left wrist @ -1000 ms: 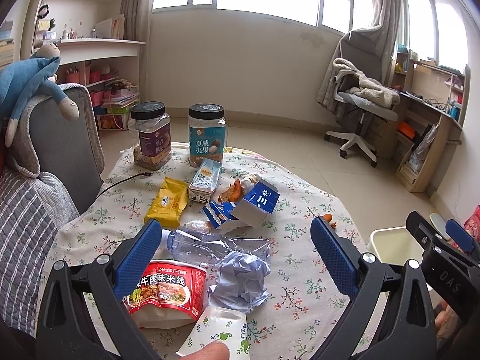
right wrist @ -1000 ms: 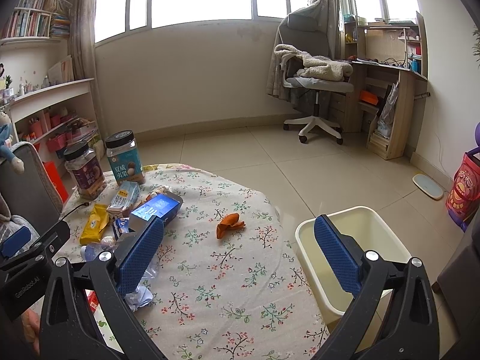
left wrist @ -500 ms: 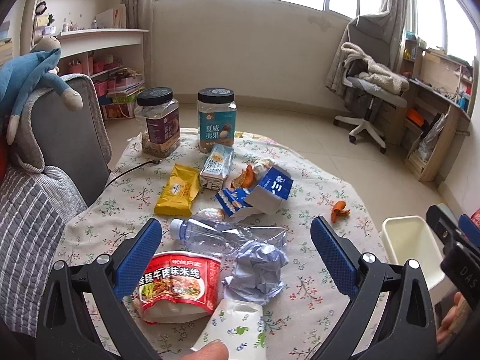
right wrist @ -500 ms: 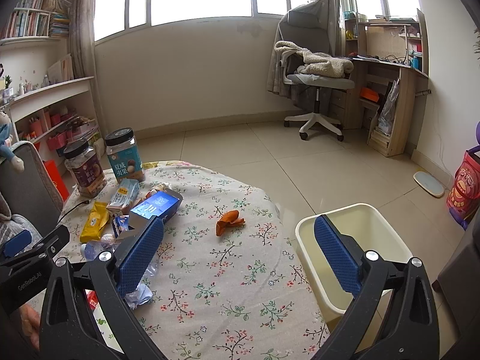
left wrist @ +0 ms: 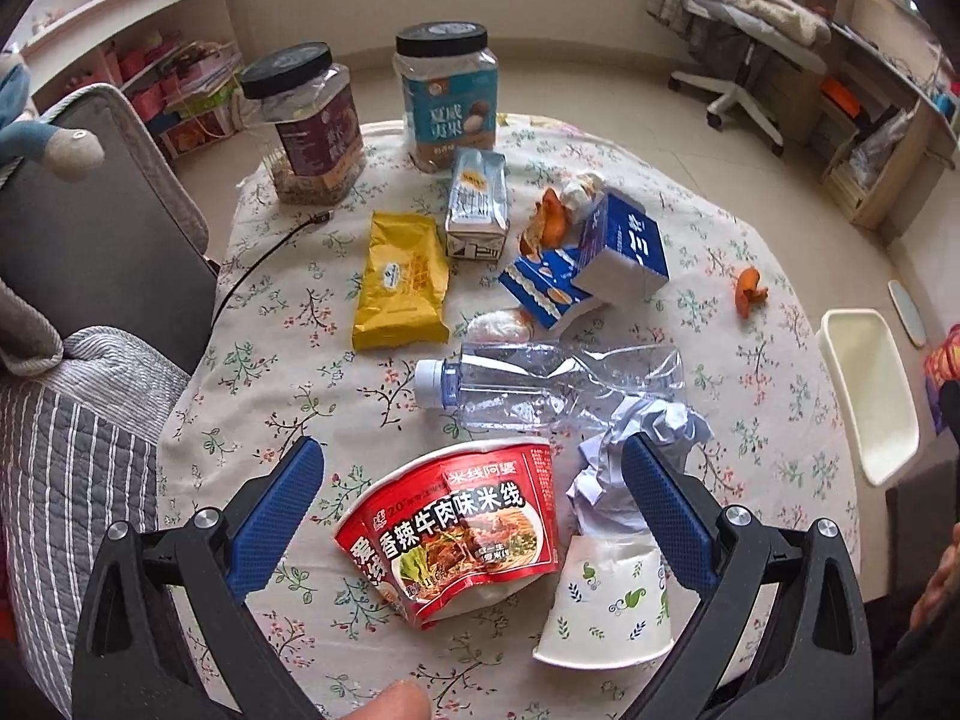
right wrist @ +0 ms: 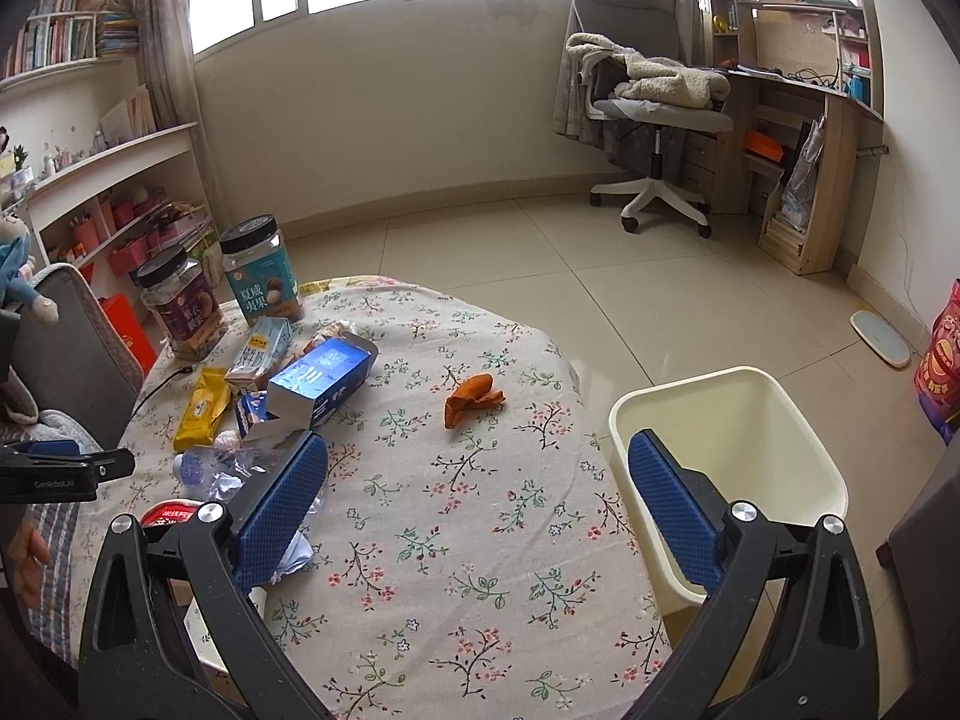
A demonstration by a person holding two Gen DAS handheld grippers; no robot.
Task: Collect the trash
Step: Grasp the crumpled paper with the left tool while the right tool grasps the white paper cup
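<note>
My left gripper (left wrist: 474,510) is open, hovering over a red instant-noodle bowl (left wrist: 462,531) lying on its side on the floral table (left wrist: 270,372). Beside the bowl are a crumpled paper ball (left wrist: 636,456), a white paper cup (left wrist: 606,606), and a crushed clear bottle (left wrist: 540,384). Farther off lie a yellow packet (left wrist: 402,279), a milk carton (left wrist: 477,204), a blue box (left wrist: 606,255) and orange peel (left wrist: 750,288). My right gripper (right wrist: 477,501) is open and empty above the table's right side, next to the cream trash bin (right wrist: 729,468), which also shows in the left view (left wrist: 870,396).
Two black-lidded jars (left wrist: 312,120) (left wrist: 447,93) stand at the table's far edge. A grey chair (left wrist: 90,228) with a striped cushion is at the left. An office chair (right wrist: 654,120) and desk stand across the tiled floor.
My left gripper has tilted down and moved in over the noodle bowl and paper ball. My right gripper has hardly moved.
</note>
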